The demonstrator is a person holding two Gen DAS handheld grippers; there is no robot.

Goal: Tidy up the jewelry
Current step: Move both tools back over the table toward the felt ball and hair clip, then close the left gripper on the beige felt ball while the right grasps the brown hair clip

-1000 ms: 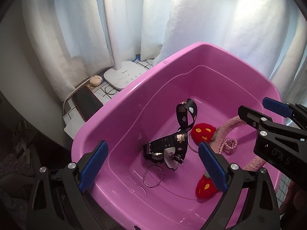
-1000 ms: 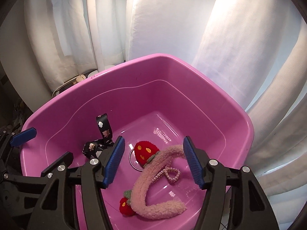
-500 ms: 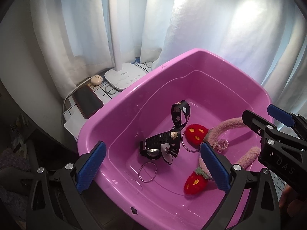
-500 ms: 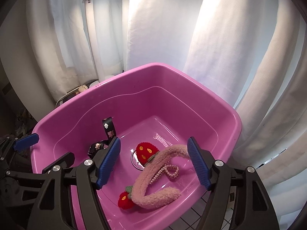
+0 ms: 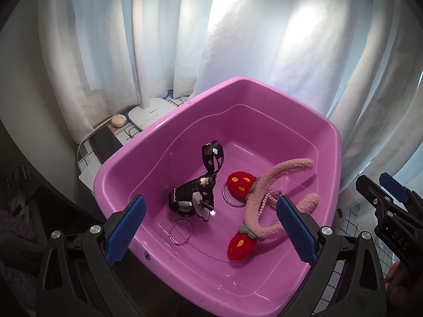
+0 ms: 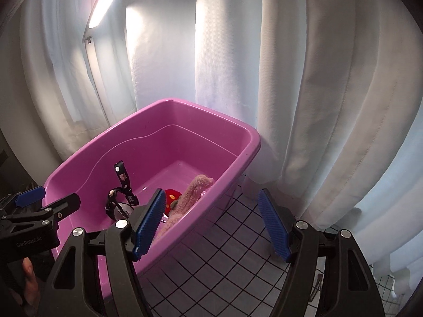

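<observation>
With both my left gripper (image 5: 210, 231) and right gripper (image 6: 211, 225) spread apart and empty (nothing picked yet), I judge the next move is reaching into the pink tub (image 5: 148, 145) for the black watch (image 5: 191, 196).

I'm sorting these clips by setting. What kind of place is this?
Probably a home, on a grid-patterned table by a window: white curtains, a lit desk lamp, and a pink tub of accessories.
</observation>
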